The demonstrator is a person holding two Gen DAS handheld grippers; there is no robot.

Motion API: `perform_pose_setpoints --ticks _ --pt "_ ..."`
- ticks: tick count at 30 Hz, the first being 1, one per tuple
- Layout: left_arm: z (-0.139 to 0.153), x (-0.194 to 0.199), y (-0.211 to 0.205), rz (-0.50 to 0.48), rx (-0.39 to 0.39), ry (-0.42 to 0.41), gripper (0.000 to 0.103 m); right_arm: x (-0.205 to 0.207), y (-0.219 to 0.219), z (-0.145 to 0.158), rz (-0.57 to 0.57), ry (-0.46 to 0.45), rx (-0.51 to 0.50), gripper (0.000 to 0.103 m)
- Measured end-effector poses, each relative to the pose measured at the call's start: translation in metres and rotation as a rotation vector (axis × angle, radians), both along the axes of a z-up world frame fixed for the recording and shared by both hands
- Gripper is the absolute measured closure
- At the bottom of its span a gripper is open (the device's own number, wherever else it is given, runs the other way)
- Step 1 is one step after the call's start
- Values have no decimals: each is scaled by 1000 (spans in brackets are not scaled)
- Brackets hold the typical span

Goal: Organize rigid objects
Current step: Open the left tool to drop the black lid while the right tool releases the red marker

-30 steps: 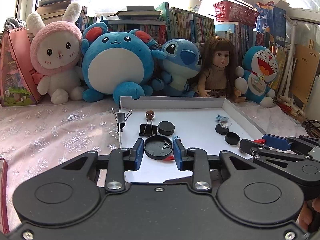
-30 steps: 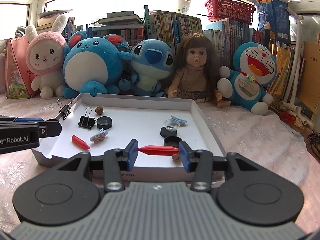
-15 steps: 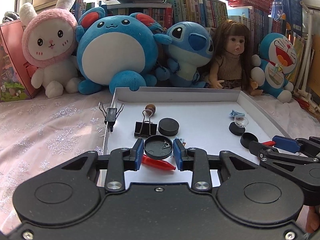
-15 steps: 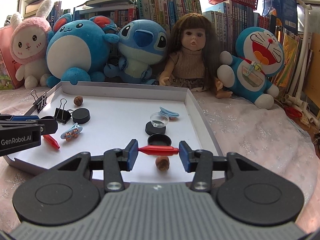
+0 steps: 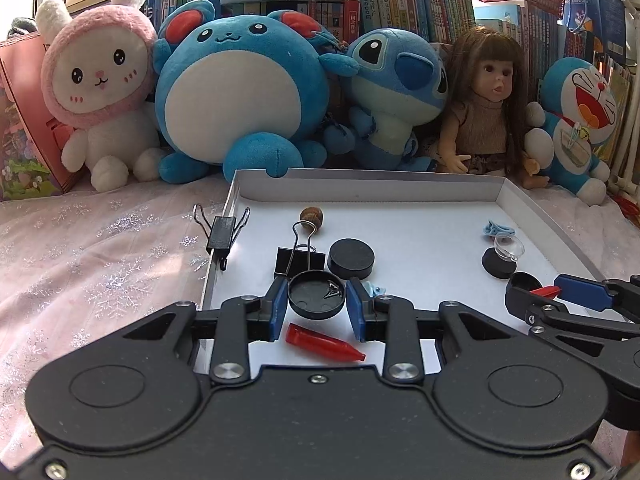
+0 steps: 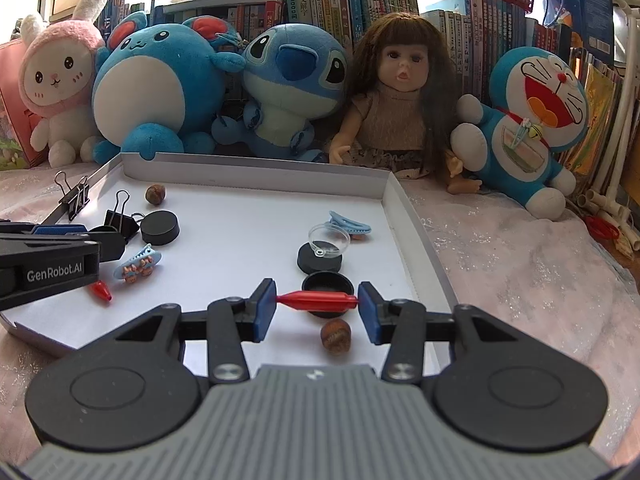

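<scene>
You have a black lid point(image 5: 316, 295) pinched in the left claw point(image 5: 317, 300) and a red cone point(image 6: 317, 301) clamped end to end in the right claw point(image 6: 317, 306), both over the white tray point(image 6: 256, 166). You seem mid-carry; next, set each beside its like. Below the left claw lies another red cone point(image 5: 324, 342); a nut point(image 6: 336, 333) and black cap point(image 6: 328, 282) crowd the right claw's drop.
</scene>
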State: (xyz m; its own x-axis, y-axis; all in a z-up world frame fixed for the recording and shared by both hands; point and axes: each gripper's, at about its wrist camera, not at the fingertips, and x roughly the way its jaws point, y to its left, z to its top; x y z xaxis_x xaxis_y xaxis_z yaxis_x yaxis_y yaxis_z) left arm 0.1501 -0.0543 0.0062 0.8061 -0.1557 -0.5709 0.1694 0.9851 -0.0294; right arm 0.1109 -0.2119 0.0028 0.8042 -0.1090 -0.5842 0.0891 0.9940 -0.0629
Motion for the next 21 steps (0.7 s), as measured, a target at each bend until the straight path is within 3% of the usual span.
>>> perform_pose_setpoints --ticks 16,18,21 --pt "-6 6 -1 10 3 19 72 6 -1 -4 2 19 7 51" --pt "-5 5 1 8 -3 28 67 5 -1 -4 2 18 12 44" --pt "-1 1 3 3 -7 21 52 2 -2 -2 -7 10 19 41"
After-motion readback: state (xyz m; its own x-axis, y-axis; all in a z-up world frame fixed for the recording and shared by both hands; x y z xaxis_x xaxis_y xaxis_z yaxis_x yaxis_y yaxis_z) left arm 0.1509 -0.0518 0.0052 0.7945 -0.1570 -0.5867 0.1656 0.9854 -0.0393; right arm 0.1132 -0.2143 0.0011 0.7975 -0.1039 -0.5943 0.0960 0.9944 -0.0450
